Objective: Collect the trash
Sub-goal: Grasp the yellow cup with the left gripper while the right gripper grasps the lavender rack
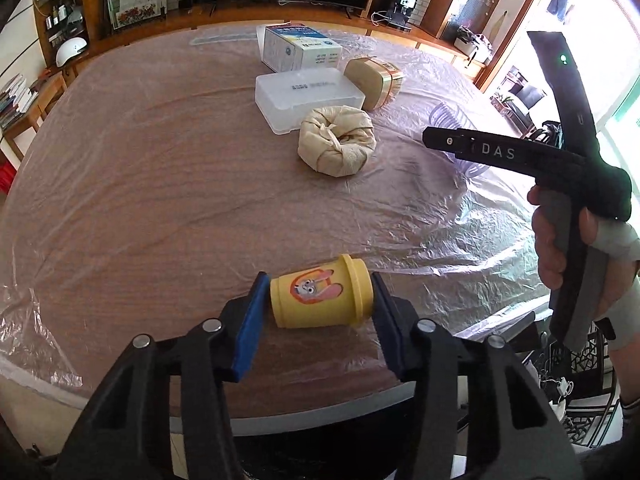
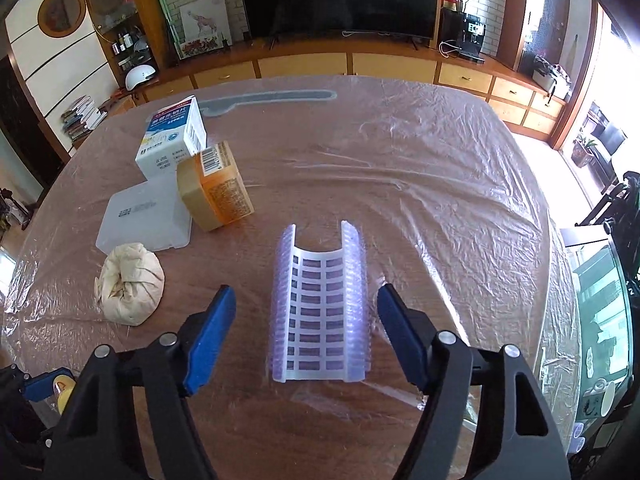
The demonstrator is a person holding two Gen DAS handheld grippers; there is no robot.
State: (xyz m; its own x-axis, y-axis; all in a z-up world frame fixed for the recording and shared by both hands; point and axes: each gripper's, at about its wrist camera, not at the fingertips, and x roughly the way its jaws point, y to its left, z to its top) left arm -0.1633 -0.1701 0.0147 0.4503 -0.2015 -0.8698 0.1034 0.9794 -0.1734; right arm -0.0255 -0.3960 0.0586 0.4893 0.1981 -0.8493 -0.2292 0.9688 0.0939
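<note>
A small yellow cup [image 1: 320,294] with a cartoon rabbit lies on its side near the table's front edge. My left gripper [image 1: 318,306] has its blue pads against both ends of the cup. A lavender slatted basket [image 2: 320,306] lies on its side on the table, seen small in the left wrist view [image 1: 456,120]. My right gripper [image 2: 306,336] is open and straddles the basket without touching it. A tied cream cloth bundle [image 1: 338,140] lies mid-table, also in the right wrist view [image 2: 130,290].
A clear plastic box [image 1: 308,96] [image 2: 146,216], a white and blue carton [image 1: 300,46] [image 2: 172,138] and a tan and orange packet [image 1: 374,78] [image 2: 214,184] sit at the back. Plastic film [image 2: 440,168] covers the round wooden table. A TV cabinet [image 2: 344,64] stands behind.
</note>
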